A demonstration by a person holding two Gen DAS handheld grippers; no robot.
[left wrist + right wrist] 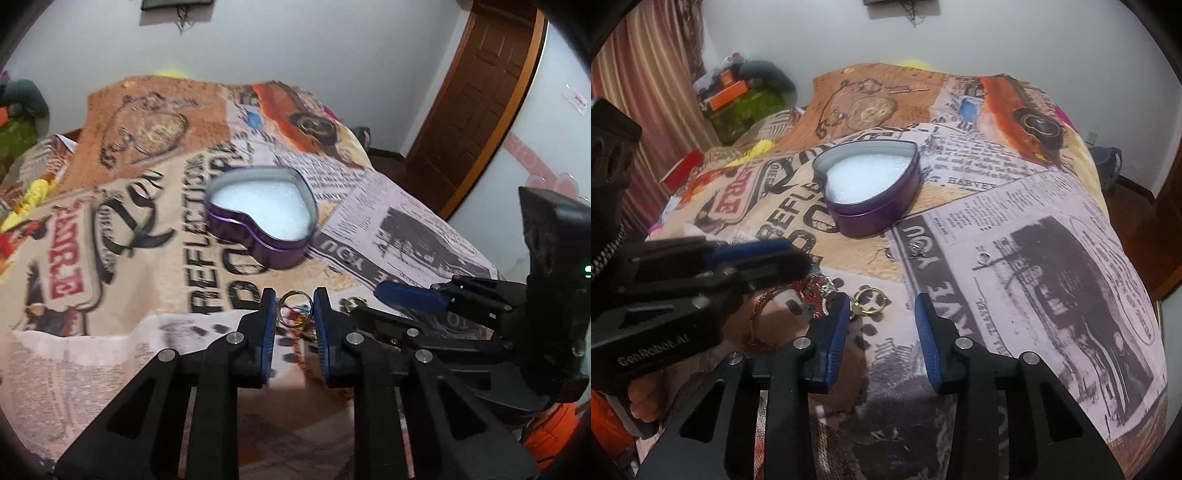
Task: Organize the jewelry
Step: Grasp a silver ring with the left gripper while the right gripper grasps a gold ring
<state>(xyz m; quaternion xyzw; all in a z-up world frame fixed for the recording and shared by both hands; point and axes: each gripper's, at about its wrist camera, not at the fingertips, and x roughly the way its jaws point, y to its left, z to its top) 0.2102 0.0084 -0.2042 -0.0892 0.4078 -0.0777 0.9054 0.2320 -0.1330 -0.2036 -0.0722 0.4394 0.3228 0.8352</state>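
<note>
A person's left gripper (294, 308) pinches a metal ring (294, 309) edge-on between its blue pads, the band standing upright and bridging the narrow gap at the fingertips, apparently so it can be carried clear of the tangle beneath. Under and behind the ring lies a red and gold beaded piece (816, 291), probably a bracelet or chain, too blurred to name exactly; whether the ring has left the cloth cannot be told.

Just to its right, the right gripper (881, 304) hovers with its jaws apart and nothing between the pads. A pair of gold hoop earrings (868, 300) lies on the cloth just beside its left finger, outside the gap, so this looks like an approach not yet lined up. In the left wrist view that gripper reaches in from the side with one blue finger (408, 295) showing.

Everything rests on a collage-print bedspread (1015, 206) bearing newspaper text and a pocket watch motif. Farther along the newsprint panel, a small silver earring (918, 251) and a silver ring (984, 258) lie well apart from each other, untouched.

Beyond them sits the likely destination: a purple heart-shaped tin (262, 218), lid off, lined with white foam and holding nothing, which suggests the sorting has barely begun. A white wall and a wooden door (476, 96) close the scene behind the bed.
</note>
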